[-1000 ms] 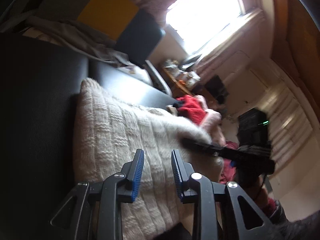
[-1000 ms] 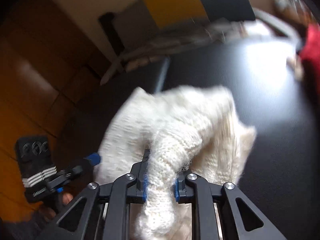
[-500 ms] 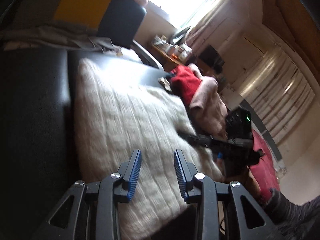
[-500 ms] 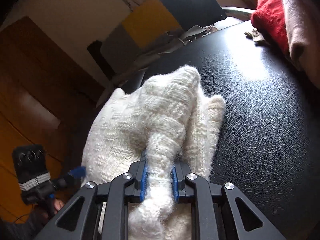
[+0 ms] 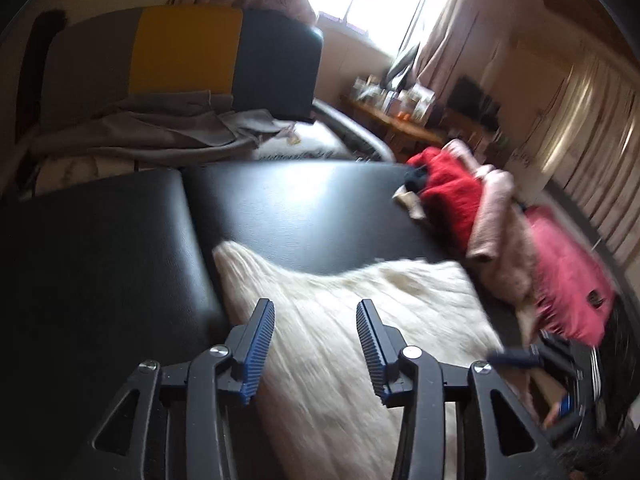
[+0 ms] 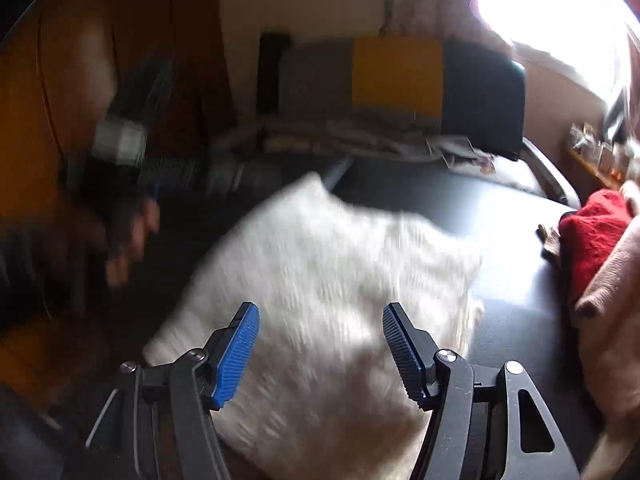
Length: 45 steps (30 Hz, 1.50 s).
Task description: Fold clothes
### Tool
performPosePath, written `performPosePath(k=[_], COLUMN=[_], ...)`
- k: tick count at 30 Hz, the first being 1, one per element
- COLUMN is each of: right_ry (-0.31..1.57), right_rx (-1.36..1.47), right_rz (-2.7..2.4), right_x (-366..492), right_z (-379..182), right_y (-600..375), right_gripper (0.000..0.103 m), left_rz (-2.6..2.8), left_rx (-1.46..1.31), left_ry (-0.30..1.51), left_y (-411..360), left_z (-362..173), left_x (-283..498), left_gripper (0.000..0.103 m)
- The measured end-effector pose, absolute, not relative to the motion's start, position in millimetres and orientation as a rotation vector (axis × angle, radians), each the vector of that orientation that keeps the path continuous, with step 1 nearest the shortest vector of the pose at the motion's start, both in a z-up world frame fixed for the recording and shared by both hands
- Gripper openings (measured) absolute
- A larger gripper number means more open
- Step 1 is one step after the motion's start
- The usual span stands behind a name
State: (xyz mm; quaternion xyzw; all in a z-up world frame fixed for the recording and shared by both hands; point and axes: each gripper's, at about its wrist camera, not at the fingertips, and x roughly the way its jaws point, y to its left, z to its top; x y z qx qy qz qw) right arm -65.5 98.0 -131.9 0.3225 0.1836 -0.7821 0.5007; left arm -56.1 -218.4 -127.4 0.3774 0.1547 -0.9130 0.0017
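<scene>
A: Where's the cream knit sweater (image 6: 332,280) relative to the fingers?

B: Flat on the black tabletop (image 5: 304,208), directly below and ahead of both. Its long axis runs away from the right gripper (image 6: 320,344) toward the far left corner. The left gripper (image 5: 316,348) hovers over the near edge.

A: Anything gripped?

B: No. Both sets of fingers are spreading, nothing between them. A second ago the right one pinched a raised fold; that fold now lies dropped.
</scene>
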Motion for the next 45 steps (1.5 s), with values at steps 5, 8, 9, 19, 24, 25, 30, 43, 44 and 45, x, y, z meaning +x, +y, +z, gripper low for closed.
performPosePath(k=[5,8,9,19,24,25,30,43,44,45], right_ry=[0.544,0.489,0.483,0.465,0.436,0.417,0.080,-0.277,-0.250,-0.252], right_rx=[0.728,0.733,0.733,0.736,0.780,0.798,0.844,1.234,1.237,1.231], right_rz=[-1.946,-1.965,-1.962,-1.932,-1.874,-1.853,-1.827,-1.574,-1.572,-1.574], right_x=[-52.5,-57.8,-59.8,-65.3,-59.1,-60.2,-98.9,-198.7,-196.9,-196.5], right_z=[-183.0,-187.3,-188.3,-184.8,-168.6,-161.9,-127.2,-204.2,-204.4,-204.8], right_y=[123.0,130.2,130.1,132.7,130.8,130.5,163.0,142.1,136.5,133.5], right_gripper=[0.066,0.066,0.066,0.071,0.097,0.098,0.103,0.103,0.103,0.103], left_rz=[-2.788,-2.765,-2.752,-2.717,-2.818,-2.825,-2.820,-2.857,-2.883,-2.907], left_rx=[1.449,1.407,1.385,1.350,1.157,1.144,1.120,1.166,1.152,1.171], left_ry=[0.407,0.257,0.295,0.584,0.924,0.998,1.296,1.554,1.518,1.452], left_y=[-197.3,-178.8,-182.8,-211.5,-239.0,-245.8,-265.9,-230.2,-225.7,-219.8], left_z=[-167.9,-189.8,-192.9,-182.7,-159.2,-161.5,-183.9,-225.0,-223.9,-222.6], left_x=[-108.9,-118.5,-118.6,-114.0,-59.0,-44.5,7.4,-13.1,-15.3,-17.3], left_gripper=[0.043,0.046,0.048,0.053,0.054,0.054,0.062,0.075,0.079,0.083])
